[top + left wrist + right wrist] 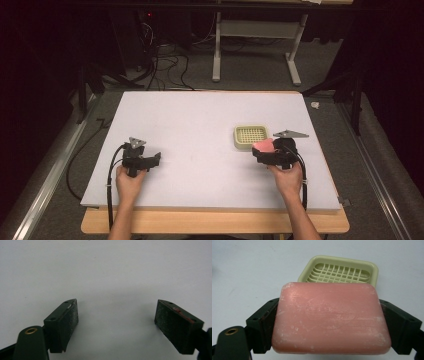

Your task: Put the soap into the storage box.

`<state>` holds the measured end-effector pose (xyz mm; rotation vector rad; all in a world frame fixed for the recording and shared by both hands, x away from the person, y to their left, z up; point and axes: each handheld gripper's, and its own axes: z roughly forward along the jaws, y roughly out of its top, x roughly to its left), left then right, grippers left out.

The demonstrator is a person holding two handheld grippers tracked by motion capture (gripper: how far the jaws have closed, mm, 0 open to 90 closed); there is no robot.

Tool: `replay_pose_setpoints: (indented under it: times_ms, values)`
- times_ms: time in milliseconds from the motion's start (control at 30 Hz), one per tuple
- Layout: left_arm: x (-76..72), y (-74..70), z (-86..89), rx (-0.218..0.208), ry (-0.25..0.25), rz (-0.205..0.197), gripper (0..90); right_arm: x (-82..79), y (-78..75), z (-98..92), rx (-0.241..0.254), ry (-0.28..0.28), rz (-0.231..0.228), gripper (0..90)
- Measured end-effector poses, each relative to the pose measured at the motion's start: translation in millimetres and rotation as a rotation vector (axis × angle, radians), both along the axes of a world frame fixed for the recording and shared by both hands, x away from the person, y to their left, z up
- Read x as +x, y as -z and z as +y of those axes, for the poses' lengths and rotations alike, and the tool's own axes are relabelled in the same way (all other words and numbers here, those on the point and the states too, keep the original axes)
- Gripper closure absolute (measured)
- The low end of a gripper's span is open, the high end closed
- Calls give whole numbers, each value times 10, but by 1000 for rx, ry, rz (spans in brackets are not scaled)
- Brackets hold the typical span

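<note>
A pink bar of soap point(330, 318) is clamped flat between the jaws of my right gripper point(329, 325); the high view has the soap point(263, 146) at the front of my right gripper point(267, 150), just on the near side of the dish. A pale yellow soap dish point(342, 271) with a grid bottom lies just beyond the soap, empty; it is the dish point(250, 137) right of the table's middle. My left gripper point(150, 161) rests low at the left, open, its jaws point(116, 325) wide apart over bare white surface.
A white board point(200, 130) covers the wooden table point(215, 222). Beyond the far edge lie cables point(165, 65) and a grey table frame point(255, 45) on the floor. Metal rails point(50, 170) run along both sides.
</note>
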<state>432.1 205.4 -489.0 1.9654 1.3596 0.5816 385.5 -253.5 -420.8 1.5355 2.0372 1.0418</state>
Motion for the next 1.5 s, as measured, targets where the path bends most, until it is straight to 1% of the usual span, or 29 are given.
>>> replay_pose_setpoints:
  times_ms: [333, 467, 567, 900, 1033, 1067, 1367, 1467, 1500]
  values:
    - [0, 0, 1, -1, 0, 0, 196, 89, -74, -19, 11, 14, -3, 137]
    - [1, 0, 1, -1, 0, 0, 196, 150, -78, -15, 25, 27, 7, 137]
    - [1, 0, 1, -2, 0, 0, 195, 192, -79, -1, 15, 25, 11, 137]
    - [1, 0, 1, -2, 0, 1, 196, 303, -78, 58, 3, 25, 25, 137]
    - [1, 0, 1, -2, 0, 0, 196, 338, -81, 75, 11, 28, 27, 137]
    - [1, 0, 1, -2, 0, 0, 195, 352, -80, 84, 7, 27, 33, 137]
    - [1, 0, 1, -2, 0, 0, 196, 462, -110, 160, -11, 32, 39, 137]
    - [1, 0, 1, -1, 0, 0, 196, 508, -87, 160, 27, 34, 47, 137]
    - [1, 0, 1, -1, 0, 0, 195, 518, -77, 163, 31, 38, 51, 137]
